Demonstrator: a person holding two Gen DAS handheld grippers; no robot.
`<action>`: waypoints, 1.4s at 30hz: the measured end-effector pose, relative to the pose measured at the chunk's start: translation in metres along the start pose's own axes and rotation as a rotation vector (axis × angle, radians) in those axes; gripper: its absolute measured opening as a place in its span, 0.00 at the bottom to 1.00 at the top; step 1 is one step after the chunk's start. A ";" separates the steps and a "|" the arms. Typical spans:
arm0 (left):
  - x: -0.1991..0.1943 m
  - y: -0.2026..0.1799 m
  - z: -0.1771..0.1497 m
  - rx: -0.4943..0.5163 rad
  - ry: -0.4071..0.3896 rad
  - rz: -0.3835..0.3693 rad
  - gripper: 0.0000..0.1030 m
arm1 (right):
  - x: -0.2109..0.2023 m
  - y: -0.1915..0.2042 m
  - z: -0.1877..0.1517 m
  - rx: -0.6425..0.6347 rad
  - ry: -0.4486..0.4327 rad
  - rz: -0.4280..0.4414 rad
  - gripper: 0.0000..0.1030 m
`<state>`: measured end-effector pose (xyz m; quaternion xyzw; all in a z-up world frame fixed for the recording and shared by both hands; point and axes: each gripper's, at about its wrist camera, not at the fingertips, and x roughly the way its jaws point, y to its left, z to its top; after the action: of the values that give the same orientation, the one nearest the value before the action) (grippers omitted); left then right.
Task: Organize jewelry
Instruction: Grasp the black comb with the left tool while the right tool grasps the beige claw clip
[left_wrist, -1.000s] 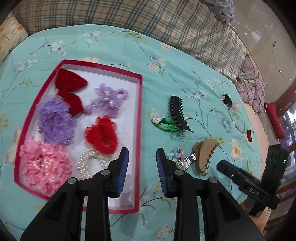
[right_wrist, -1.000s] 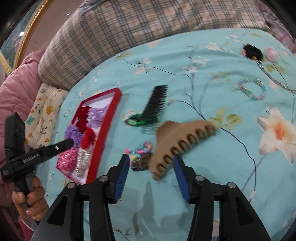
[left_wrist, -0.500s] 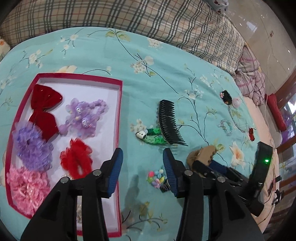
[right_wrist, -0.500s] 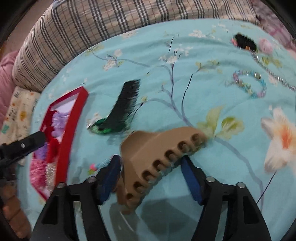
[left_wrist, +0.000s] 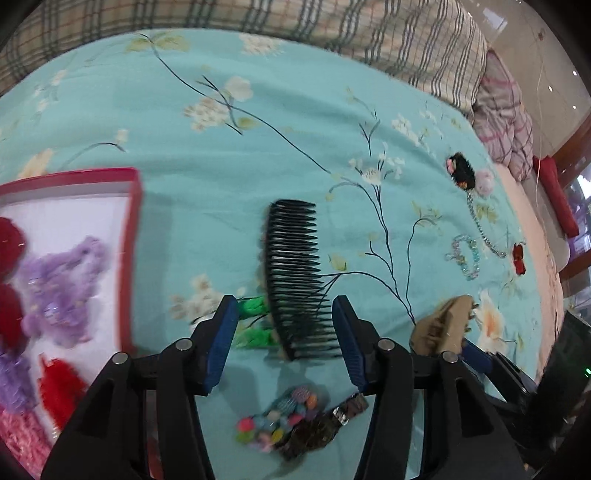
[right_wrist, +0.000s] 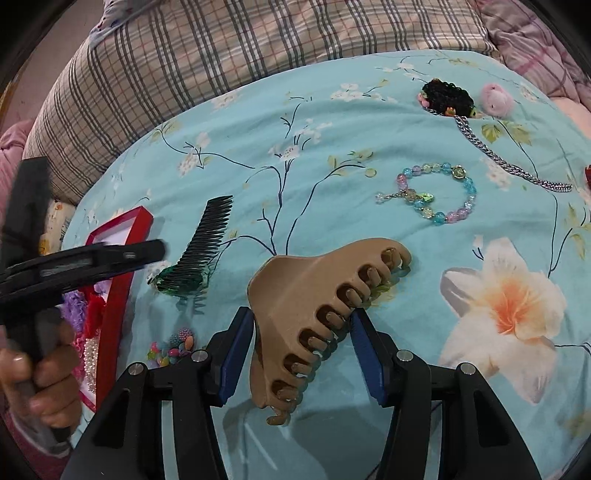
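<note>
On the floral bedspread (left_wrist: 229, 147), the left gripper (left_wrist: 282, 339) had swung away from the red tray (left_wrist: 129, 258) to the black comb (left_wrist: 295, 280), so that likely came next; its fingers (left_wrist: 221, 343), just opening, straddled it untouched. The right gripper (right_wrist: 301, 350) had neared the tan claw clip (right_wrist: 317, 314), fingers narrowing slightly, apparently not yet pressing it.

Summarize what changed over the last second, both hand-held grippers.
The left hand-held gripper swung from the red tray to the black comb; its jaws have just been opening and now straddle the comb, not gripping. The right hand-held gripper closed in around the tan claw clip, not yet clamped. The beaded bracelet and chain stayed put.
</note>
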<state>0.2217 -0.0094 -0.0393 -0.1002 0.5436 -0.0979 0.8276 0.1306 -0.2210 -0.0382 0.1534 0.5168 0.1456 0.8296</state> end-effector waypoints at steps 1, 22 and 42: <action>0.004 0.000 0.001 0.000 0.007 0.001 0.50 | 0.000 0.000 0.001 0.003 0.000 0.005 0.53; 0.019 -0.020 -0.006 0.078 0.001 0.033 0.47 | -0.004 -0.010 0.001 0.031 -0.011 0.069 0.53; -0.079 0.032 -0.061 -0.018 -0.122 0.010 0.48 | -0.011 0.027 -0.006 -0.039 -0.003 0.086 0.48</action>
<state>0.1363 0.0389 -0.0025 -0.1106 0.4937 -0.0829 0.8586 0.1186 -0.2001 -0.0211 0.1596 0.5055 0.1909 0.8262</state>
